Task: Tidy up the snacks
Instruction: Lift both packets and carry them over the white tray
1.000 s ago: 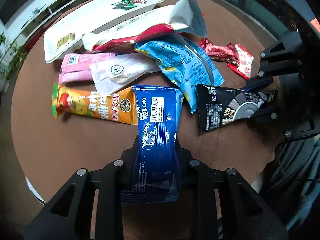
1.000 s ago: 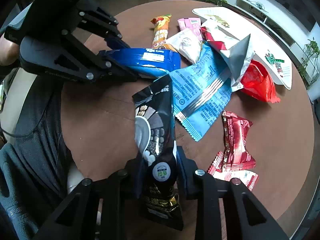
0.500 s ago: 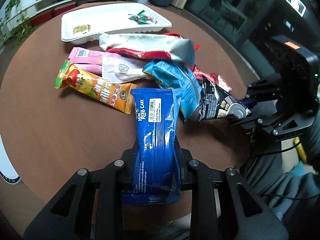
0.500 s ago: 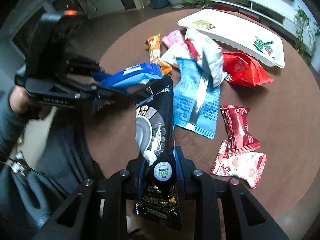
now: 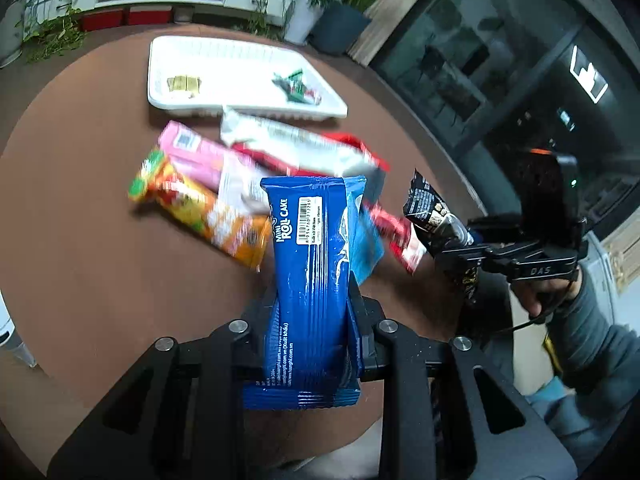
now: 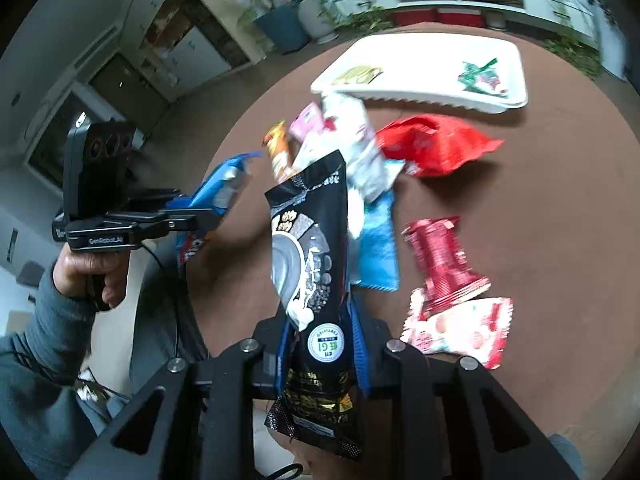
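My left gripper (image 5: 312,316) is shut on a blue roll cake pack (image 5: 310,264), held up above the round brown table (image 5: 88,264). My right gripper (image 6: 320,336) is shut on a black snack pouch (image 6: 310,248), also lifted off the table. Each gripper shows in the other's view: the right one with the black snack pouch (image 5: 434,216) at the right, the left one with the blue roll cake pack (image 6: 218,188) at the left. A white tray (image 5: 240,60) at the far side holds a gold sweet (image 5: 183,83) and a green-red wrapper (image 5: 296,88).
Loose snacks lie mid-table: an orange pack (image 5: 200,212), a pink pack (image 5: 192,152), a white-red bag (image 5: 296,144), a light blue bag (image 6: 376,248), a red bag (image 6: 436,148), red candy packs (image 6: 444,264). A person's hands and grey sleeves hold both grippers. Plants and shelves stand behind.
Both grippers rose off the table with their packs and rolled. The views tilted up, so the tray and room behind now show more.
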Available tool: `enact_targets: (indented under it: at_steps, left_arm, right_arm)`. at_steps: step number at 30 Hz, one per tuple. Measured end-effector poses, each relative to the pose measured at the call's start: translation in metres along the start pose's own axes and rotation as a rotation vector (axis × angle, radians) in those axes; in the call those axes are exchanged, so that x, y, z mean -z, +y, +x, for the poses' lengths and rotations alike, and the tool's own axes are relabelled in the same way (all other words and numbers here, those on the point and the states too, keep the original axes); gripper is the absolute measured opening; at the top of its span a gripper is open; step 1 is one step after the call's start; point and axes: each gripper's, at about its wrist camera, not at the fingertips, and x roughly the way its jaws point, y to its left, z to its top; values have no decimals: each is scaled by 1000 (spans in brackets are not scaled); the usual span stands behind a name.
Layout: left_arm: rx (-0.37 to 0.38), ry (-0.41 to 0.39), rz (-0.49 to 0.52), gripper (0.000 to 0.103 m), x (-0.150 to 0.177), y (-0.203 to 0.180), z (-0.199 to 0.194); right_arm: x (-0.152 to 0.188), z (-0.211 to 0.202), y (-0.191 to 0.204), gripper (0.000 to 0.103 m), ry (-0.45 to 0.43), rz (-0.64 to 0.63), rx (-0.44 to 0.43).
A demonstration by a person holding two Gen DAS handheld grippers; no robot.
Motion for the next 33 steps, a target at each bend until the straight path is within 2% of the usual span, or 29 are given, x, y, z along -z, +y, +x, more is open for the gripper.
enact_targets:
  at_steps: [10,18,22,26,33]
  left_arm:
    - [15,-101,-9,25,-55,-1,-24]
    - [15,-176,-49,25,-110,16,-40]
    - [42,-218,-86,25,-144,28,-47]
    - [73,-229,-121,25,-176,40,-44]
    - [45,-192,-130,25,-223,56,-25]
  right_arm:
    - [-23,-45,-25,28,-130,90,8]
    - [-73,-75,-45,28,-248,149,5]
    - [-99,-82,-53,28,-287,182,-12]
    - [-125,-82,-60,28,-317,222,-54]
    - [-179,-65,-65,28,-331,251,-86]
